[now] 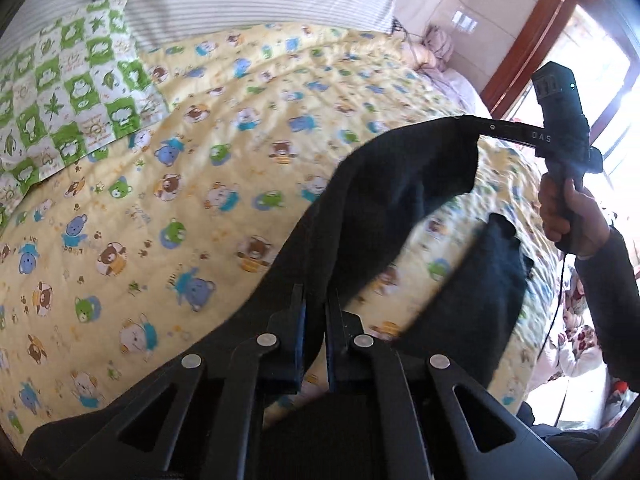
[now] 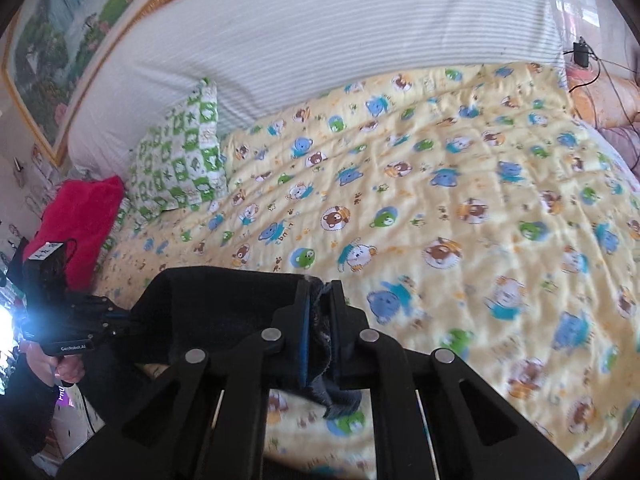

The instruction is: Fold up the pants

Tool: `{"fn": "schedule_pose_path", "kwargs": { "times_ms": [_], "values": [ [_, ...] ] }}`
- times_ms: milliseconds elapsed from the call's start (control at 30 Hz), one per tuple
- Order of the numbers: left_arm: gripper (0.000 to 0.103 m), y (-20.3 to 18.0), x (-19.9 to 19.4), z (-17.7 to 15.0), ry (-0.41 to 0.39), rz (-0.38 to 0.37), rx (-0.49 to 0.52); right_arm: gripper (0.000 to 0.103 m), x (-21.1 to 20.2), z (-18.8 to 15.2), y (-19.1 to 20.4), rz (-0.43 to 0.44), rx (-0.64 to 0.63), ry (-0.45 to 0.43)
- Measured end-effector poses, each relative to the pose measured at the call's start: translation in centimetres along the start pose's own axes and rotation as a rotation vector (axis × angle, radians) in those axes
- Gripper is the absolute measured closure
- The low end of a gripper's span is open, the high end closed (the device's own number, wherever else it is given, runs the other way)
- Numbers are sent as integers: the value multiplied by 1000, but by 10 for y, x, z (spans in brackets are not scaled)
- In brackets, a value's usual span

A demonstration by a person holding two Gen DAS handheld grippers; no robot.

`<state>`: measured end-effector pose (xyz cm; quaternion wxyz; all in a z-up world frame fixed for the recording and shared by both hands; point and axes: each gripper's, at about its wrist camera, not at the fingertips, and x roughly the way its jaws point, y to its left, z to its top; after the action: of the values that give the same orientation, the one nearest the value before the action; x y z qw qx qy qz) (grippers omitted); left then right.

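The dark navy pants hang stretched in the air between both grippers, above a yellow quilt with cartoon bears. My left gripper is shut on one end of the pants. My right gripper is shut on the other end of the pants; a bit of fabric dangles below its fingers. In the left wrist view the right gripper pinches the far corner of the cloth. In the right wrist view the left gripper holds the cloth at the far left.
The yellow quilt covers the bed. A green-and-white checked pillow and a striped white bolster lie at the head. A red cushion sits by the bed's left edge. A wooden door frame and bright window are at right.
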<state>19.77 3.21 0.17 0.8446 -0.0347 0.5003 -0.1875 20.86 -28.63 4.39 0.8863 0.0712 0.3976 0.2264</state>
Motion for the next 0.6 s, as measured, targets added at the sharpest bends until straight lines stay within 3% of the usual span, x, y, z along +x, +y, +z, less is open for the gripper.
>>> {"fn": "schedule_pose_path", "kwargs": {
  "times_ms": [300,600],
  "values": [
    [98,-33,-18,-25,-34,1,18,94,-39,-37,-5,7,-12,-29],
    [98,-57,-22,-72,-43,-58,-41,94,-61,-82,-18,22,11,-32]
  ]
}}
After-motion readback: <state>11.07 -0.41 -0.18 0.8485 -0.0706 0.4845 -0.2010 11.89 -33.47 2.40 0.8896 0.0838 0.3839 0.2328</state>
